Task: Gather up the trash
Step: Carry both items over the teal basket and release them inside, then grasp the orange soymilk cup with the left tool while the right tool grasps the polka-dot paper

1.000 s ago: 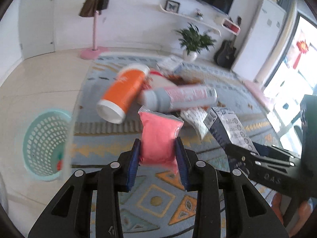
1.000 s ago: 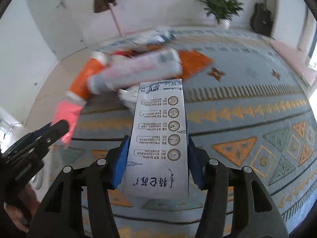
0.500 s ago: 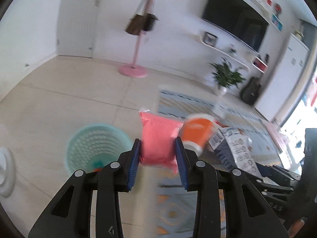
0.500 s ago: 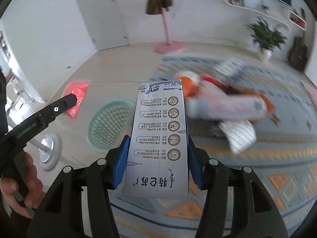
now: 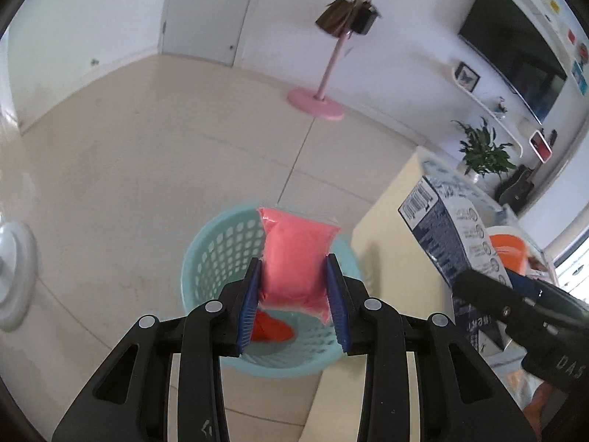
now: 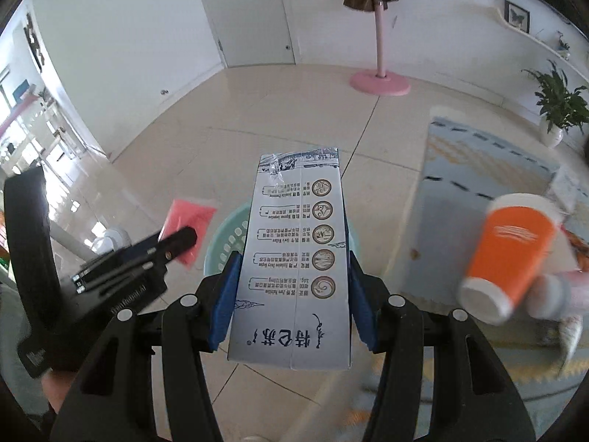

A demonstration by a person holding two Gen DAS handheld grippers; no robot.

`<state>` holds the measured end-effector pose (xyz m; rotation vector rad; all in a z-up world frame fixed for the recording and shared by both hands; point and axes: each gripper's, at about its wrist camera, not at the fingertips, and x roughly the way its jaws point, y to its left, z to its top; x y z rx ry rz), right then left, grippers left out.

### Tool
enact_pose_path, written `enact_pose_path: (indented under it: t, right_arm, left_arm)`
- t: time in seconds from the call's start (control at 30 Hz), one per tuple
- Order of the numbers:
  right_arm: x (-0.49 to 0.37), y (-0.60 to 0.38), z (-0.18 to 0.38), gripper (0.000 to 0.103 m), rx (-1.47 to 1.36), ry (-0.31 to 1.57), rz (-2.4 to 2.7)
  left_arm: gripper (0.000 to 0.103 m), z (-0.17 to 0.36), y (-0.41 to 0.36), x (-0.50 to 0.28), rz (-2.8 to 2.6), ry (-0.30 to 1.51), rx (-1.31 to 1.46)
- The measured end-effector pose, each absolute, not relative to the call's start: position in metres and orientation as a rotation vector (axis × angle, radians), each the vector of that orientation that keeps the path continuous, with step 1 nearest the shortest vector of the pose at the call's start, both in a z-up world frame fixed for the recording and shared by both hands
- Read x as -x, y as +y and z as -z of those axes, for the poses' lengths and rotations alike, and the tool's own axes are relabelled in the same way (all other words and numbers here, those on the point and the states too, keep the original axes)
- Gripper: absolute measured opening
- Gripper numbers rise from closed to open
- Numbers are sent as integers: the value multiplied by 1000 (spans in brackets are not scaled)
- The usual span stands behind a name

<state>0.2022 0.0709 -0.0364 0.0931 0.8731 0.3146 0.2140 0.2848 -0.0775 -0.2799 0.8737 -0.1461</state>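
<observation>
My left gripper [image 5: 293, 287] is shut on a pink packet [image 5: 296, 254] and holds it over a teal mesh basket [image 5: 213, 258] on the tile floor. A red item [image 5: 270, 328] lies in the basket. My right gripper [image 6: 292, 287] is shut on a white and blue milk carton [image 6: 294, 258], just right of the basket [image 6: 226, 239]. The carton also shows in the left wrist view [image 5: 452, 235]. The pink packet shows in the right wrist view [image 6: 189, 217], held by the left gripper [image 6: 176, 239].
An orange cup [image 6: 508, 254] and a grey tube [image 6: 552, 294] lie on the patterned rug [image 6: 478, 169] to the right. A pink coat stand [image 5: 316, 103] with bags is behind. A white fan base [image 5: 14, 261] sits at the left. A potted plant [image 5: 482, 154] stands by the wall.
Both grippers have swung left from the rug to the basket. The pink packet is now over the basket and the carton is beside it.
</observation>
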Motion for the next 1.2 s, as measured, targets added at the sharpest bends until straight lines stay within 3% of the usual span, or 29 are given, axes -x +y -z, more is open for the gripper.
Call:
enact_pose_path:
  t: [0.07,0.1,0.13,0.2,0.47,0.8,0.93,1.03,1.2]
  right_arm:
    - [-217,78,48,52,-104,897,-310]
    - [-222,82,54,52,-108,906,-305]
    - [-230,86,60,53,-112,916,-299]
    - [-243,90,70,61,-105,947,-282]
    - [-228,77,71,61,-88,940,-297]
    - [-130,1,-6,61,-69,740,-288]
    - [-86,-70,-30,61,-61,650,-200]
    - [-65,-117,-28,61,-35,612,-119]
    - [-54,-178,11,61,-73,622,-73]
  left_arm:
    - [34,94,288,-227,140,890,277]
    - [39,100,290,-231,128,892,283]
    - [50,106,292,-232,122,899,284]
    - [57,115,295,-236,115,909,284]
    - [55,110,295,-228,153,895,300]
    - [56,0,214,-169,361,755,261]
    - [64,-26,157,-158,468,744,216]
    - [70,-28,109,-162,526,769,165]
    - [70,13,43,-191,556,880,143]
